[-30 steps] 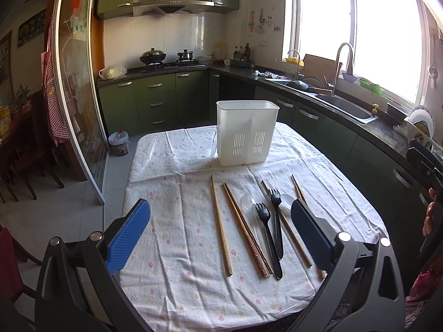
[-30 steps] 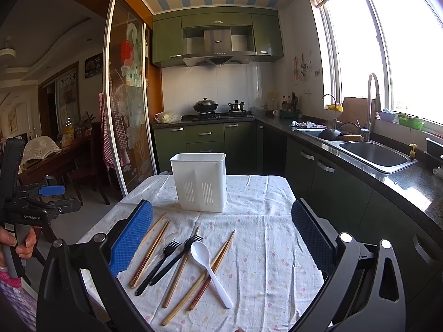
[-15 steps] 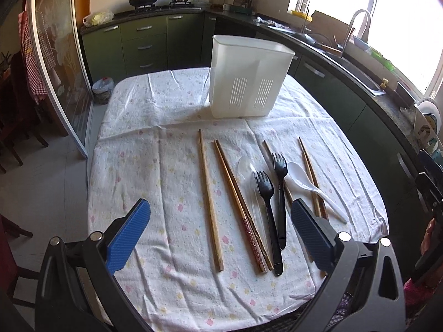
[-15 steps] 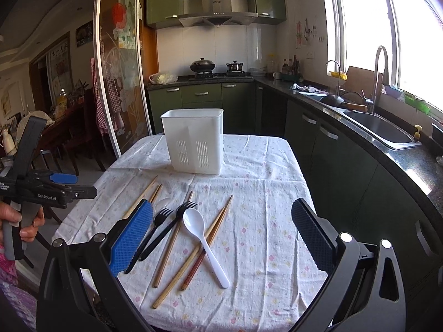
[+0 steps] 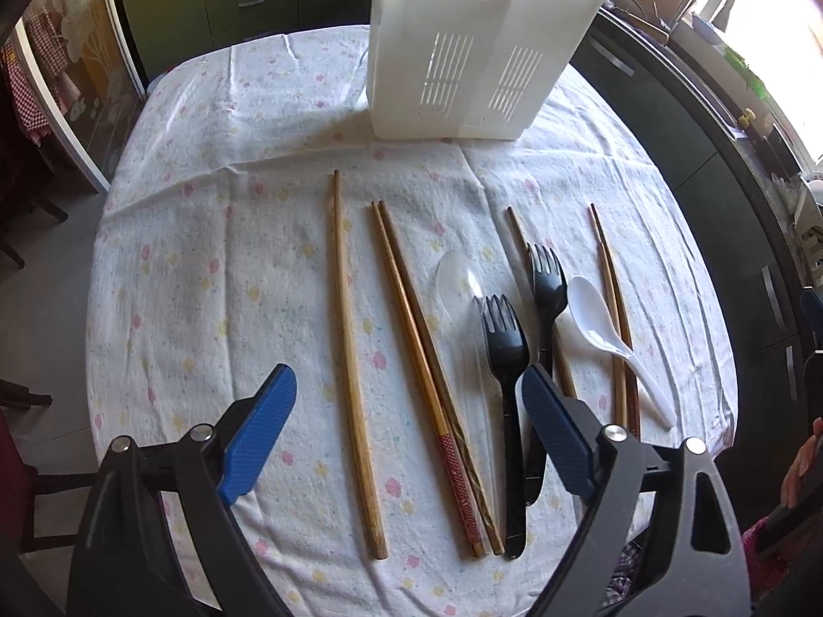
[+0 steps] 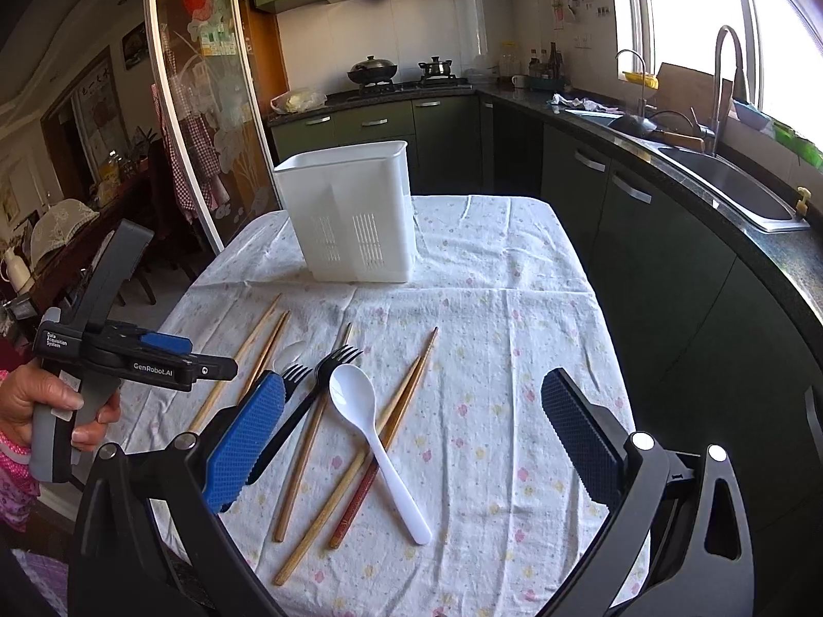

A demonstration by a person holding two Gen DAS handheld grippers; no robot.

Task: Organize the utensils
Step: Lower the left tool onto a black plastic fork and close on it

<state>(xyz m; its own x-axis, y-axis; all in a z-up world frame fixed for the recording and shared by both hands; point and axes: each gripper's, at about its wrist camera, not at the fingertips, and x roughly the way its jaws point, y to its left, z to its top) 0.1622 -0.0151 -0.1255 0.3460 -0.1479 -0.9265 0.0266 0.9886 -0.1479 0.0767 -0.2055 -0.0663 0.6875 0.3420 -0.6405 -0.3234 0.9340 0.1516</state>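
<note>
A white slotted utensil holder (image 5: 473,51) (image 6: 355,211) stands at the far side of the table. In front of it lie several wooden chopsticks (image 5: 352,360) (image 6: 308,442), two black forks (image 5: 506,360) (image 6: 319,385), a clear spoon (image 5: 460,277) and a white spoon (image 5: 607,329) (image 6: 370,427). My left gripper (image 5: 409,432) is open and empty, low over the near ends of the chopsticks. My right gripper (image 6: 411,421) is open and empty above the white spoon. The left gripper (image 6: 170,360) also shows at the left of the right wrist view.
The table carries a white flowered cloth (image 5: 216,257) (image 6: 514,360). A dark green counter with a sink (image 6: 720,180) runs along the right. A glass sliding door (image 6: 206,128) stands to the left.
My left gripper has moved forward and down toward the chopsticks. My right gripper has dropped lower and closer to the white spoon. Both stay open.
</note>
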